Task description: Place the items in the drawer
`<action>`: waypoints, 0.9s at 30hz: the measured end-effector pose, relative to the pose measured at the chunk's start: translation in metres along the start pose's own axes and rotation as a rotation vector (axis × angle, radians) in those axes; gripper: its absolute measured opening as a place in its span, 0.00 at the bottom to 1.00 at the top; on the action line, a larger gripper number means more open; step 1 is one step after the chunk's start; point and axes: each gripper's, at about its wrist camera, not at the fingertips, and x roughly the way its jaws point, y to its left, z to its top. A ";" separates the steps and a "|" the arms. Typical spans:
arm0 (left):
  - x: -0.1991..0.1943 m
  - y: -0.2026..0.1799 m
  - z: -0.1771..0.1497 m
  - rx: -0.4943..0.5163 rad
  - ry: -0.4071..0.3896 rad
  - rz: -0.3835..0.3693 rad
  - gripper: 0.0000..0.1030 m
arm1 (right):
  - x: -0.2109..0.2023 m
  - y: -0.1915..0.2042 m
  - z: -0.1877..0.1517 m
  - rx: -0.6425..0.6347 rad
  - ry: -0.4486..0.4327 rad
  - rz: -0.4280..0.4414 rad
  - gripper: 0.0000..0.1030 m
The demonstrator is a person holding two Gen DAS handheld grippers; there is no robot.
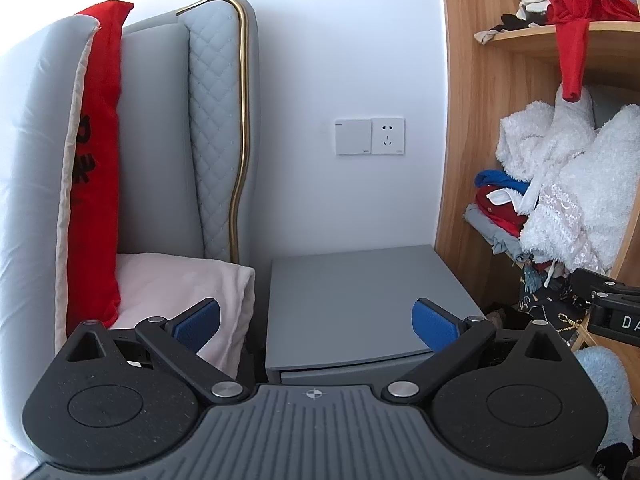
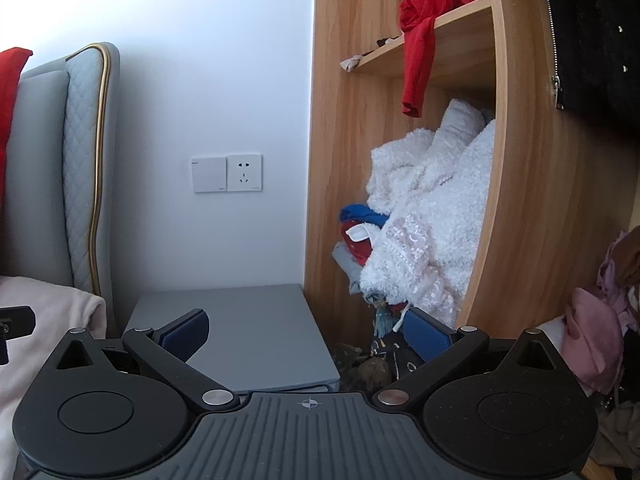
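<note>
I am holding both tools up in front of a small gray nightstand (image 1: 360, 300) that is sitting between the bed (image 1: 180, 288) and the wooden wardrobe (image 2: 532, 200). My left hand-held gripper (image 1: 316, 322) is spread wide apart and is holding nothing. My right hand-held gripper (image 2: 306, 334) is spread wide apart too, and it is also holding nothing.

The drawer (image 1: 320, 376) is at the front of the nightstand, just under its top. I am seeing only a thin strip of it, and it looks shut or almost shut. I cannot tell if anything is inside.

The top of the nightstand is bare. The things I might be putting away are probably the clothes, like the fluffy white pile (image 2: 432, 216) and the red garment (image 2: 420, 52) hanging off a shelf in the wardrobe.

So I think the job is only starting. Opening the drawer, picking something up and putting it in are all waiting to be done.
</note>
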 end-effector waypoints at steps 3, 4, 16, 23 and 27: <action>0.000 0.001 0.000 -0.001 -0.002 0.001 1.00 | -0.001 0.001 0.000 -0.002 -0.001 0.004 1.00; 0.000 0.001 -0.001 -0.003 0.000 0.001 1.00 | 0.000 0.001 0.000 -0.003 -0.001 0.005 1.00; 0.001 0.002 -0.002 -0.003 0.007 -0.001 1.00 | 0.000 0.002 -0.001 -0.008 0.000 0.017 1.00; -0.001 0.002 -0.002 -0.008 0.004 0.000 1.00 | 0.000 0.003 -0.001 -0.009 0.001 0.018 1.00; -0.002 0.001 -0.003 -0.004 -0.006 -0.001 1.00 | 0.000 0.004 -0.002 -0.009 0.006 0.018 1.00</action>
